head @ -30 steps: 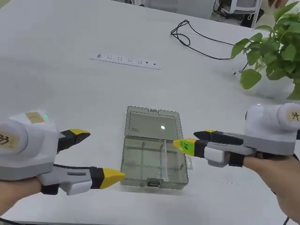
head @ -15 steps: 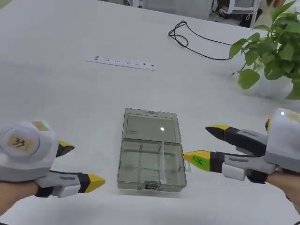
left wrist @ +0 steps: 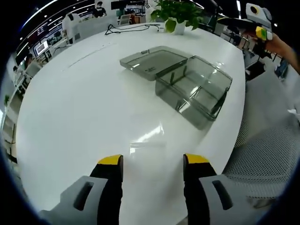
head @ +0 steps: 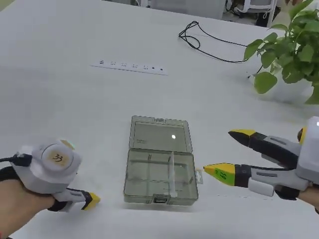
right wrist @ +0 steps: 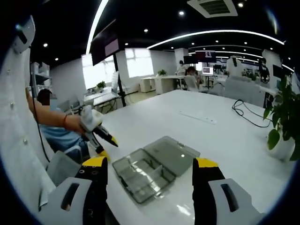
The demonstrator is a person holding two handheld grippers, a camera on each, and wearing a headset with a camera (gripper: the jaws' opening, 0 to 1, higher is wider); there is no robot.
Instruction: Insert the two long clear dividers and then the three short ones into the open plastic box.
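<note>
The open clear plastic box (head: 133,172) lies in the middle of the white table with its lid (head: 160,133) folded flat behind it. Clear dividers stand inside, and one long divider (head: 172,175) runs front to back. My left gripper (head: 85,198) hovers low at the front left, well clear of the box; its own view shows it open (left wrist: 153,160) and empty, with the box (left wrist: 194,89) ahead. My right gripper (head: 229,152) is open and empty just right of the box, and its own view (right wrist: 151,162) looks down on the box (right wrist: 140,176).
A white power strip (head: 129,67) lies far back, with a black cable (head: 209,42) behind it. A potted plant (head: 289,50) stands at the back right. A small clear piece (head: 200,175) lies against the box's right side. The table's near edge is close.
The right gripper has drawn back to the right from above the box. The left gripper has dropped back to the lower left. The long divider now stands in the box.
</note>
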